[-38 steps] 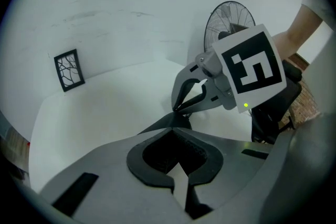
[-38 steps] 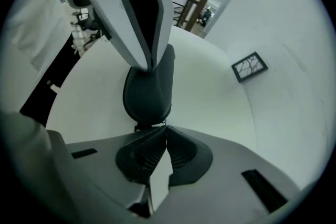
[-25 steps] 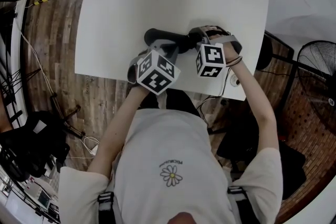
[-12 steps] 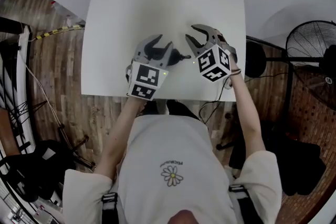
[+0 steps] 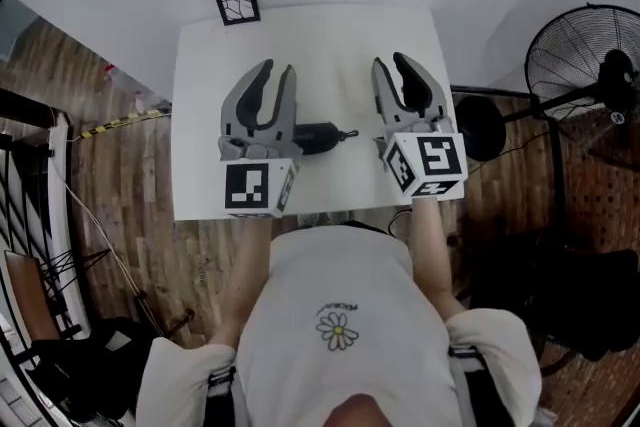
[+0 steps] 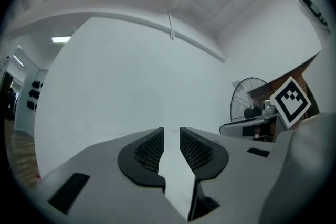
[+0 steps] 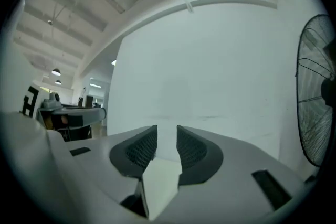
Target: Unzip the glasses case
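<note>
Head view shows the dark, oblong glasses case point(image 5: 318, 137) lying on the table point(image 5: 330, 45).

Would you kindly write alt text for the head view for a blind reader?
Seen from above, a person holds the left hand-held gripper and the right hand-held gripper above a white table, both with jaws apart and empty. A dark glasses case lies on the table between them. A marker card sits at the far left corner; a fan stands at right.
</note>
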`<state>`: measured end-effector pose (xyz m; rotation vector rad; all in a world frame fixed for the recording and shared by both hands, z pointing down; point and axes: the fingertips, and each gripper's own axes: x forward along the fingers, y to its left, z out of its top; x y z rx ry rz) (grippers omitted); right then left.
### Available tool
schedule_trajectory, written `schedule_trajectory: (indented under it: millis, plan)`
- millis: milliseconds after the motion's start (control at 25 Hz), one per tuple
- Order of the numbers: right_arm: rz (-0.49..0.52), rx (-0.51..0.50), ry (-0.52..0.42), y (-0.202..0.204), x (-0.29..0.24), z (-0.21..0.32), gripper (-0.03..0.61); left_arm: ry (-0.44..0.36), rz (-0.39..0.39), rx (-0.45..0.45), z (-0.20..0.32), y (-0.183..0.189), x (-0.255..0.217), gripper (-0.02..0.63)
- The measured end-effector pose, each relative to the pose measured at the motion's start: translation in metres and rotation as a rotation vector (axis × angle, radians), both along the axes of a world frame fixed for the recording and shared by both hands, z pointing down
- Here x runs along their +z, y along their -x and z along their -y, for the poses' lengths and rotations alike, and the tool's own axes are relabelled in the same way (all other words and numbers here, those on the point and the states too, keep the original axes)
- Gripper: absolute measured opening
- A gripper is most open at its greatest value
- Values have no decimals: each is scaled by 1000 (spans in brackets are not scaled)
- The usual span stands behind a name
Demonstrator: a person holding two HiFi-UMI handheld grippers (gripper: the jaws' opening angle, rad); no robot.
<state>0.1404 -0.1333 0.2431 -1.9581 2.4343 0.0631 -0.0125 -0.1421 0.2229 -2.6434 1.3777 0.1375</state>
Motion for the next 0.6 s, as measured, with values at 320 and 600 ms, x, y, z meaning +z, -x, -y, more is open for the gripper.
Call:
schedule_trajectory:
  millis: [320, 600]
  plan:
    - [-19, 85, -96, 2, -5, -52, 11, -75, -46, -32, -32, 12, -7, 15]
    - [-30, 77, -70, 7, 9, -64, 6, -80, -9, -87, -30, 29, 2, 15]
